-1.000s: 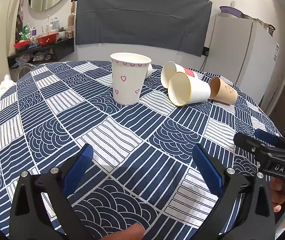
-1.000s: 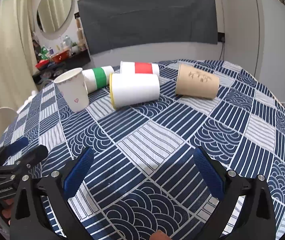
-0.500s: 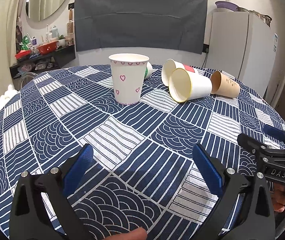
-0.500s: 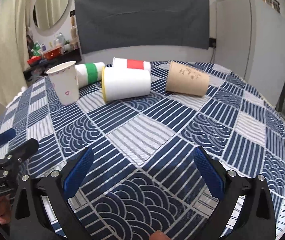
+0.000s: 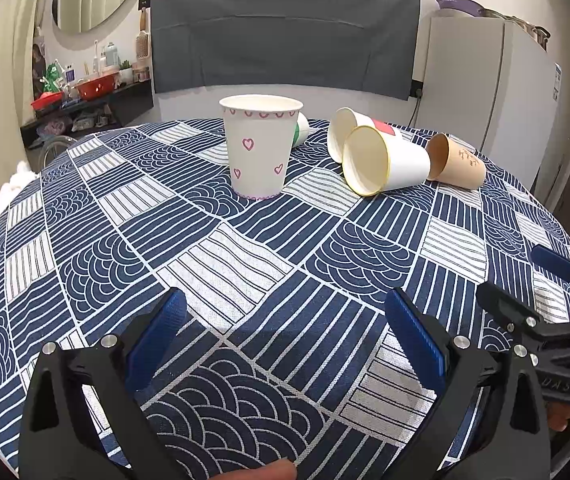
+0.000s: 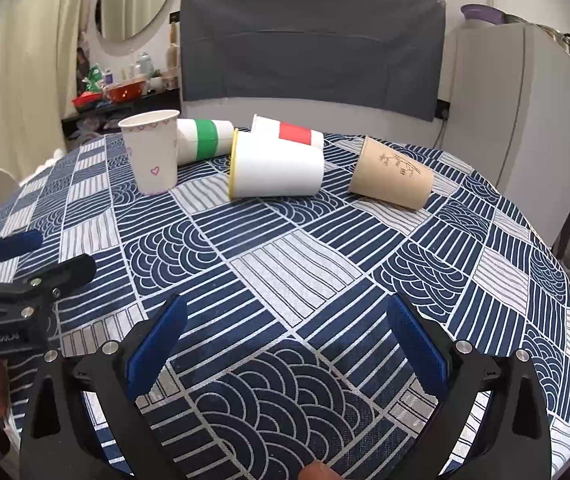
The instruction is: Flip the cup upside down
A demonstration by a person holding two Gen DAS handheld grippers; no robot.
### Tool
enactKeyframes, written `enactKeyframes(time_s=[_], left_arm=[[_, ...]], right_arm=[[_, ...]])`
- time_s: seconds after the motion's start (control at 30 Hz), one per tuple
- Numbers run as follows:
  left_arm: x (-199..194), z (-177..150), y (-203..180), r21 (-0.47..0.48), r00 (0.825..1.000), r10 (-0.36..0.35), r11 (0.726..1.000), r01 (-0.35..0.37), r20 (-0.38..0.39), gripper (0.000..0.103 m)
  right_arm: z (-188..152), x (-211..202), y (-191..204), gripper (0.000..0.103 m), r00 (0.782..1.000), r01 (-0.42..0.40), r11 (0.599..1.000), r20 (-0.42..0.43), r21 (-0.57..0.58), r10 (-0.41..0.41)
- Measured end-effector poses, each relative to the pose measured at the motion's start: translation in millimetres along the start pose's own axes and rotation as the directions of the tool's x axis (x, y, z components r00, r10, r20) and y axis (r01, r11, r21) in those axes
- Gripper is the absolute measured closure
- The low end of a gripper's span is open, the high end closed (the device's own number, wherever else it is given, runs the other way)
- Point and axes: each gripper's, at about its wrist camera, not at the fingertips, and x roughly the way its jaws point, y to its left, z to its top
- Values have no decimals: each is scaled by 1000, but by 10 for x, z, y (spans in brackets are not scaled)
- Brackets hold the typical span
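A white paper cup with pink hearts (image 5: 260,148) stands upright, mouth up, on the blue patterned tablecloth (image 5: 245,264); it also shows in the right wrist view (image 6: 152,152). My left gripper (image 5: 285,320) is open and empty, well short of it. My right gripper (image 6: 285,322) is open and empty, near the table's front. Each gripper shows at the edge of the other's view: the right one (image 5: 541,280) and the left one (image 6: 25,256).
Several cups lie on their sides behind: a white yellow-rimmed cup (image 6: 277,170), a green-banded cup (image 6: 203,142), a red-banded cup (image 6: 289,134) and a brown cup (image 6: 391,174). A fridge (image 6: 525,120) stands at the right, a cluttered shelf (image 5: 85,92) at the left.
Both grippers have dropped lower and tilted up slightly, so the cups sit lower in view. Both stay open. No cup has moved.
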Motion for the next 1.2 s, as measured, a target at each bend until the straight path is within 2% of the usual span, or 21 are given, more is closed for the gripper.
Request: enactKeyframes(time_s=[0.33, 0.77, 0.93, 1.2], left_arm=[[21, -4, -10, 1, 1000, 3, 1000, -3, -15, 6], [38, -1, -30, 12, 1000, 13, 1000, -12, -26, 6], [89, 8, -6, -1, 998, 15, 1000, -15, -57, 6], [71, -2, -38, 19, 999, 7, 1000, -6, -47, 6]], right_arm=[[2, 52, -78, 8, 999, -33, 998, -32, 55, 34], [-2, 74, -31, 8, 999, -7, 999, -49, 33, 8], [-2, 76, -28, 8, 999, -5, 999, -51, 32, 7], [0, 83, -36, 8, 998, -6, 999, -55, 35, 8]])
